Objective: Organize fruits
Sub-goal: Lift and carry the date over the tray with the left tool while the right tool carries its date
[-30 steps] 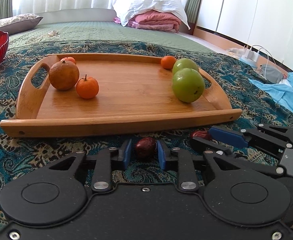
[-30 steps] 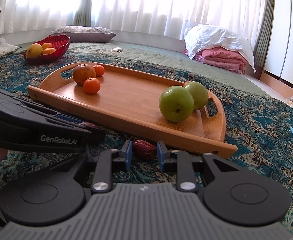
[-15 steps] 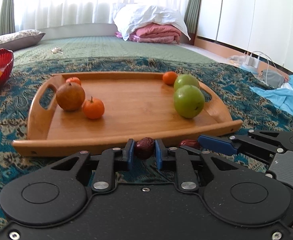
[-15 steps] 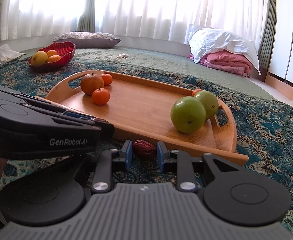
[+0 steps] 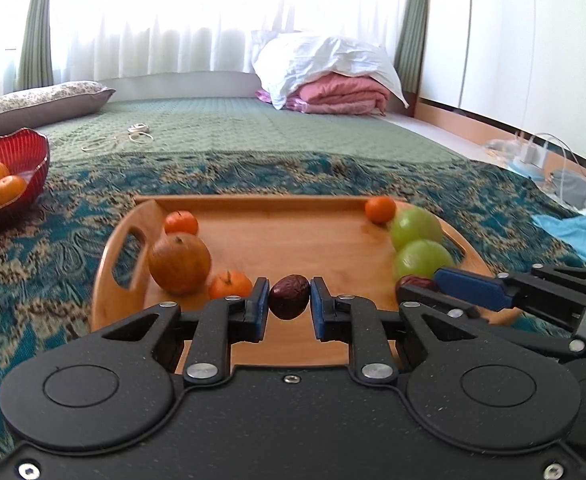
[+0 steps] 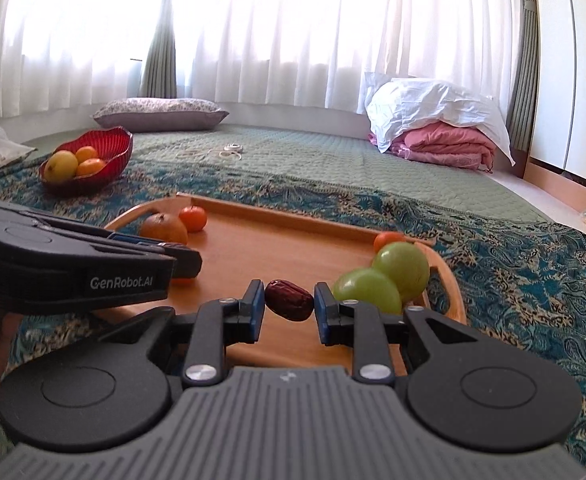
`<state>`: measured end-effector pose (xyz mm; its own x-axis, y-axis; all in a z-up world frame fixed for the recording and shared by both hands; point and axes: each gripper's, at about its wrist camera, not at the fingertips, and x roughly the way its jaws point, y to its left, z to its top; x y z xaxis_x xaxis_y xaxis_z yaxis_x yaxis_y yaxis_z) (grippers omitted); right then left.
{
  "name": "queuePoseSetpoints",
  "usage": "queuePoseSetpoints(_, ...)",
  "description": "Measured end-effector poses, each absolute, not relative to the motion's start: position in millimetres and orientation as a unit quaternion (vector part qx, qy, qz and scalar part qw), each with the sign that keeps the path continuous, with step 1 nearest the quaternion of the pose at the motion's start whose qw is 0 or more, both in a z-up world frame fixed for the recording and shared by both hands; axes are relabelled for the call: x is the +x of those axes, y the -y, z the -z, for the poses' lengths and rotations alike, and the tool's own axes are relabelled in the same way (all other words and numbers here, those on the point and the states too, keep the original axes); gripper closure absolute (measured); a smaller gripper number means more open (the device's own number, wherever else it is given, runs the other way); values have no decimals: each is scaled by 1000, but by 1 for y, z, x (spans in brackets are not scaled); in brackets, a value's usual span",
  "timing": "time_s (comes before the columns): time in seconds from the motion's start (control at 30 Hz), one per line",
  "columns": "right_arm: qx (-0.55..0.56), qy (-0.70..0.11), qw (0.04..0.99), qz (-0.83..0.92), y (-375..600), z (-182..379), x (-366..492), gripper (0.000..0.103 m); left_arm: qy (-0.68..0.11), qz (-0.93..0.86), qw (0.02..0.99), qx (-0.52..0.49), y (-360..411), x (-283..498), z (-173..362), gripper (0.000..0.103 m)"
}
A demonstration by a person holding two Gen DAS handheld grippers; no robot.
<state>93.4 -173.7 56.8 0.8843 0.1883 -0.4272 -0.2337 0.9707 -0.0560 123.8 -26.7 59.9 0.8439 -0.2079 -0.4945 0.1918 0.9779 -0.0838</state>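
**Two dates held over the tray: drop and roll hazards**

The left gripper [image 5: 290,305] has its jaws closed on a dark red date [image 5: 289,296]; the right gripper [image 6: 289,307] likewise pinches a second date [image 6: 289,299]. Both hang above the near part of the wooden tray [image 5: 293,202].

Risks:
- Each date is pinched at its ends only; a slight slackening could let it drop.
- A released date may roll toward the green apples [image 6: 385,280] or the tangerine [image 5: 229,285].
- The grippers sit close together and could collide.

Height above the tray floor is probably small, but the gripper bodies hide the near rim.
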Motion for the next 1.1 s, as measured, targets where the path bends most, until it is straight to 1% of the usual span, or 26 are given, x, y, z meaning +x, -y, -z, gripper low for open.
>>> queuePoseSetpoints(0.37, -23, -229, 968, -96, 181, -66, 145, 71, -268, 77, 960, -5, 21, 173, -70, 83)
queuePoseSetpoints(0.6, -10, -259, 961, -94, 183, -65, 177, 71, -299, 69, 952, -3, 16, 206, -63, 83)
queuePoseSetpoints(0.9, 58, -350, 930, -96, 199, -60, 230, 71, -345, 66, 936, -20, 8, 253, -61, 83)
queuePoseSetpoints(1.1, 56, -383, 918, -89, 200, -56, 250, 71, -376, 62, 924, -27, 7, 272, -53, 83)
